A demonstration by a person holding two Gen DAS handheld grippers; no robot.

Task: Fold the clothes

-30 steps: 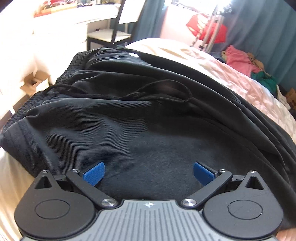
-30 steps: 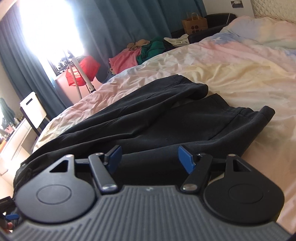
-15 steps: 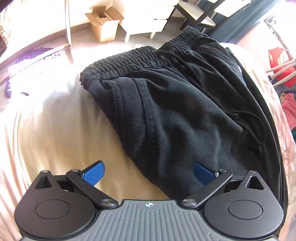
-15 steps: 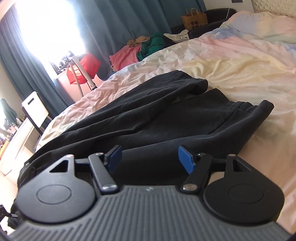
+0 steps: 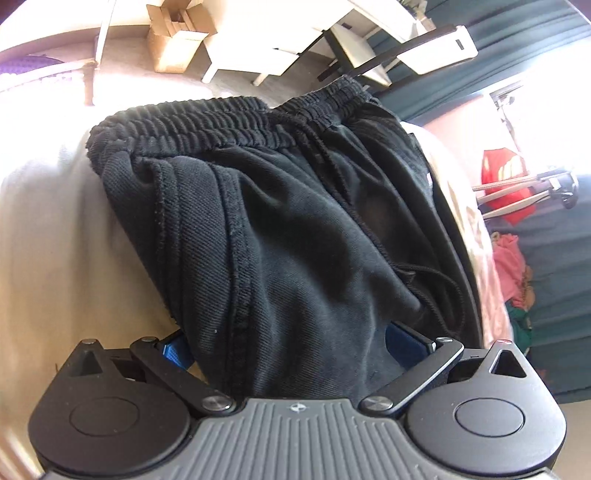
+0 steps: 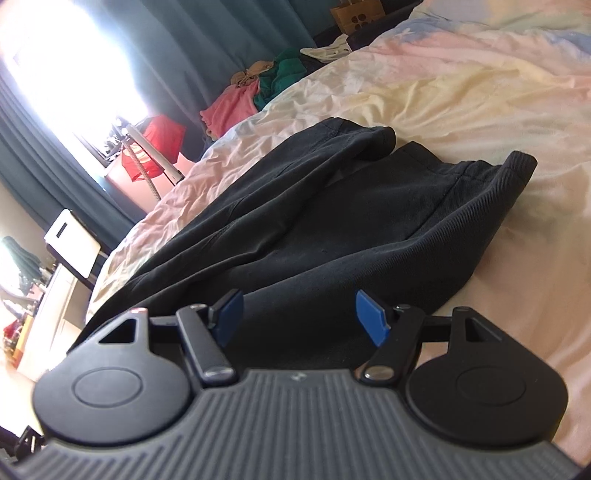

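Observation:
Black drawstring pants (image 5: 295, 221) lie on a pale bed sheet (image 5: 55, 258). The ribbed waistband (image 5: 207, 125) is at the far end in the left wrist view, with the drawstring (image 5: 424, 273) trailing to the right. My left gripper (image 5: 290, 345) is open, and the pants' side-seam edge bulges between its blue pads (image 5: 177, 349). In the right wrist view the pants (image 6: 351, 221) stretch away to the leg hems (image 6: 517, 166). My right gripper (image 6: 300, 314) hovers open over the dark cloth, holding nothing.
Beyond the bed's end are a cardboard box (image 5: 173, 40), a white desk (image 5: 280, 44) and a dark-framed chair (image 5: 354, 48). A pile of pink and green clothes (image 6: 255, 96) and a paper bag (image 6: 356, 13) sit past the bed's far side. Rumpled sheet (image 6: 461, 92) spreads to the right.
My left gripper swung from above the pants to their side edge near the waistband and pushed in, so cloth now sits between its fingers. The right gripper only tilted slightly.

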